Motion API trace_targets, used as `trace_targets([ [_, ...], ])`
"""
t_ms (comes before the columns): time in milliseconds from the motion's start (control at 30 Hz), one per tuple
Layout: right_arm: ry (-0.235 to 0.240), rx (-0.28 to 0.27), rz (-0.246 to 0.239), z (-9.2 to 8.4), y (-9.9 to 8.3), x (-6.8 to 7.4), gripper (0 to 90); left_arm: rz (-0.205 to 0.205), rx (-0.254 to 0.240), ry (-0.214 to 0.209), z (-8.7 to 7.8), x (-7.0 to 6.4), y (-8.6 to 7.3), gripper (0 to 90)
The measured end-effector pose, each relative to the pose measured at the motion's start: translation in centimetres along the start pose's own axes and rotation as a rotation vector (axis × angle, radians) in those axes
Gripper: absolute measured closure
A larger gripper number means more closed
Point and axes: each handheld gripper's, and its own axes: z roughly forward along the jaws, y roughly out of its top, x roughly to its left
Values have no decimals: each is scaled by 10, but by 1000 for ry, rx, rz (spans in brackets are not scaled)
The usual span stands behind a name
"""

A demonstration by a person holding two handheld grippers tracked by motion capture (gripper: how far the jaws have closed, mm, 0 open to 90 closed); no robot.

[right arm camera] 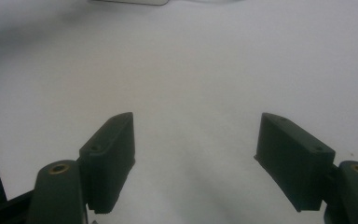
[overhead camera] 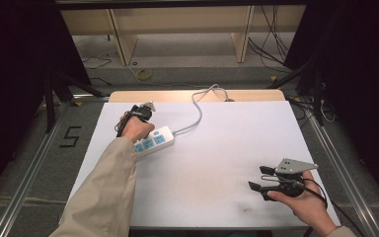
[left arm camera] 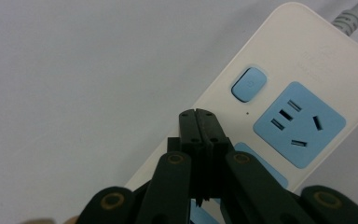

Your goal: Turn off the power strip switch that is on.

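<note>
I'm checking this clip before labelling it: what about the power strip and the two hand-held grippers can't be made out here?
- Power strip, high view: its near end is hidden under the left hand and sleeve.
- Left hand-held gripper, its own view: shut jaws cover part of the strip; whether the tips touch it is unclear.
- Strip's cable, high view: runs off the table's far edge; plug unseen.
- Right hand-held gripper: open, bare table ahead.

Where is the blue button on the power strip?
In the left gripper view, the blue button sits near the cable end of the power strip, just beyond the shut left gripper, beside a blue socket.
</note>
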Motion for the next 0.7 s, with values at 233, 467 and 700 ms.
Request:
trace_targets([
  [233, 1, 0, 2, 1, 0, 0, 284, -2, 0, -9, 0, 2, 0, 899],
  [467, 2, 2, -1, 1, 0, 0, 284, 6, 4, -4, 0, 1, 0, 899],
  [700, 1, 2, -4, 0, 0, 0, 284, 23, 15, 23, 0, -3, 2, 900],
])
